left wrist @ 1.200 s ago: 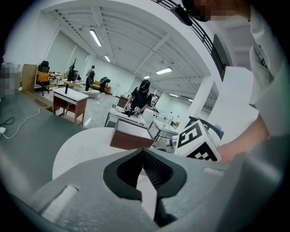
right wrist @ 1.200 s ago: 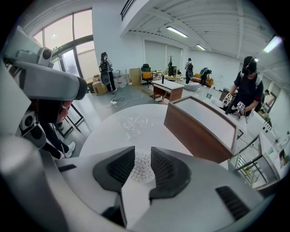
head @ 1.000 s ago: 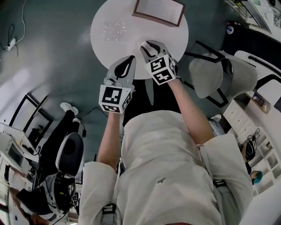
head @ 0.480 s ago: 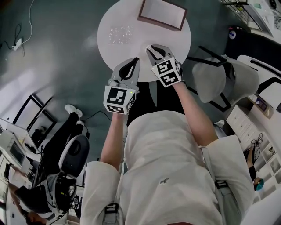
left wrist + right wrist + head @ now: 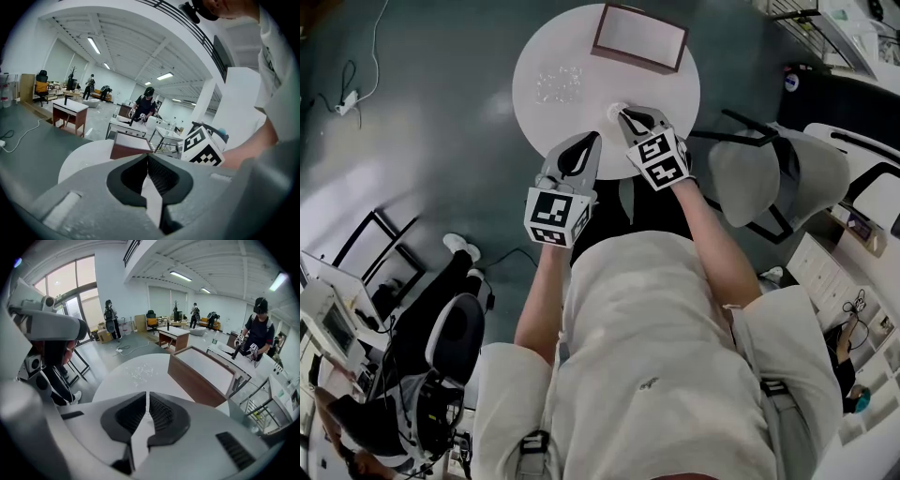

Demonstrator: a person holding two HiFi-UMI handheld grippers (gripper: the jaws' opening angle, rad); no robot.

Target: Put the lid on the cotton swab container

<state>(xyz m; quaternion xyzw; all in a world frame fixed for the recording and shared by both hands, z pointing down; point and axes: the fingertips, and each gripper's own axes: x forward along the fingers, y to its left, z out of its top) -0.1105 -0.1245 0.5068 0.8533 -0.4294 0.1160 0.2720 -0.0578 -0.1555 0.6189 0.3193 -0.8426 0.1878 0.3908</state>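
Observation:
On the round white table [image 5: 600,80] a small clear plastic item [image 5: 558,84] lies toward the far left; it looks like a transparent container or lid, but I cannot tell which. It shows as a glinting patch [image 5: 138,371] in the right gripper view. My right gripper [image 5: 621,112] hovers over the table's near part, its jaws closing to a thin slit [image 5: 147,401] with nothing between them. My left gripper [image 5: 589,136] sits at the table's near edge, shut and empty [image 5: 147,157].
A shallow brown-framed tray [image 5: 639,36] lies at the table's far side, also seen as a tray [image 5: 201,376] ahead of the right jaws. A white chair [image 5: 769,169] stands to the right, a black office chair [image 5: 455,337] at lower left.
The right gripper's jaws have narrowed from wide open to nearly together. Both grippers have crept slightly farther over the table's near edge.

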